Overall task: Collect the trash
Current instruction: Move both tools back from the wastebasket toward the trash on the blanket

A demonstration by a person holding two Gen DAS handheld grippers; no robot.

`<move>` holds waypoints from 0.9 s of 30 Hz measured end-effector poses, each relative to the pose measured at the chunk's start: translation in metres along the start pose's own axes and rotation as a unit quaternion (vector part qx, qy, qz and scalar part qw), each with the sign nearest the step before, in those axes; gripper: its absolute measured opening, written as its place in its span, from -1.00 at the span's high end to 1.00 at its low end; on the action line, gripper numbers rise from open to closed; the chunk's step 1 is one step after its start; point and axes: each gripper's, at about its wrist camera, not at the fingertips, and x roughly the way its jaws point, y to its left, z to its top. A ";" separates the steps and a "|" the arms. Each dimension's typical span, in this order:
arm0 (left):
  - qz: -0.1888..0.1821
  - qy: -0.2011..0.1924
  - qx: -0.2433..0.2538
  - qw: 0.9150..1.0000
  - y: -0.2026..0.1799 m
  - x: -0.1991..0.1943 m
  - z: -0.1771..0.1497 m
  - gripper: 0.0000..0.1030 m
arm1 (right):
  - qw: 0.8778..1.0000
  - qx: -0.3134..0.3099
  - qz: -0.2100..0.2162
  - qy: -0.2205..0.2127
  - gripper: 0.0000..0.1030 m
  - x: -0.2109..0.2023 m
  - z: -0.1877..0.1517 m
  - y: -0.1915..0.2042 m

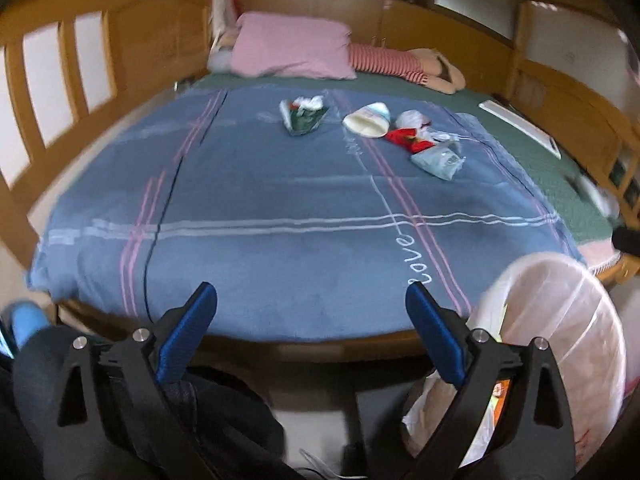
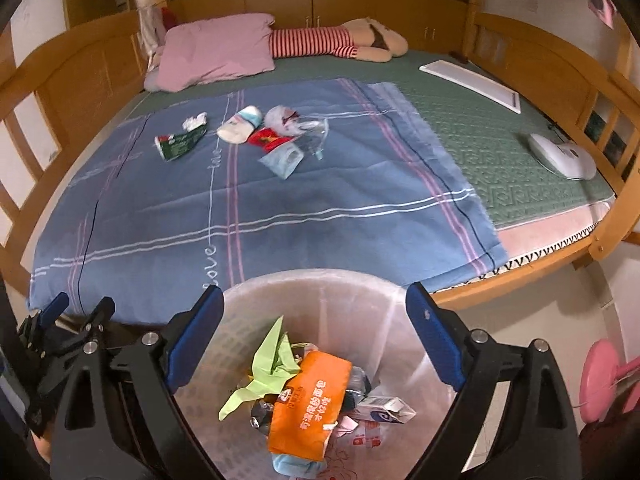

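Several pieces of trash lie on the blue blanket (image 2: pixel 280 208) far across the bed: a green wrapper (image 2: pixel 178 145) (image 1: pixel 303 119), a white crumpled tissue (image 2: pixel 194 121), a white-blue cup (image 2: pixel 240 125) (image 1: pixel 368 119), a red wrapper (image 2: pixel 266 139) (image 1: pixel 408 139), and a clear-blue packet (image 2: pixel 285 160) (image 1: pixel 438 159). A bin lined with a clear bag (image 2: pixel 316 292) (image 1: pixel 560 304) stands at the bed's foot, holding an orange packet (image 2: pixel 308 404) and green paper (image 2: pixel 266 368). My right gripper (image 2: pixel 315 304) is open and empty above the bin. My left gripper (image 1: pixel 312 302) is open and empty, left of the bin.
A pink pillow (image 2: pixel 216 50) and a striped plush toy (image 2: pixel 340 42) lie at the bed's head. A white board (image 2: pixel 472 82) and a white device (image 2: pixel 560 156) sit on the green mat at right. Wooden rails surround the bed. A pink stool (image 2: pixel 604 376) stands on the floor.
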 end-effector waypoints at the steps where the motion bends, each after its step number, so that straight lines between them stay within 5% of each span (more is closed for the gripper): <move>1: -0.004 -0.006 -0.011 1.000 0.004 -0.002 0.000 -0.84 | 1.000 0.001 0.004 0.004 -0.75 0.002 -0.001 0.001; 27: 0.003 0.001 -0.004 1.000 -0.001 0.004 -0.004 -0.88 | 0.999 0.028 0.028 0.025 -0.75 0.014 -0.013 -0.006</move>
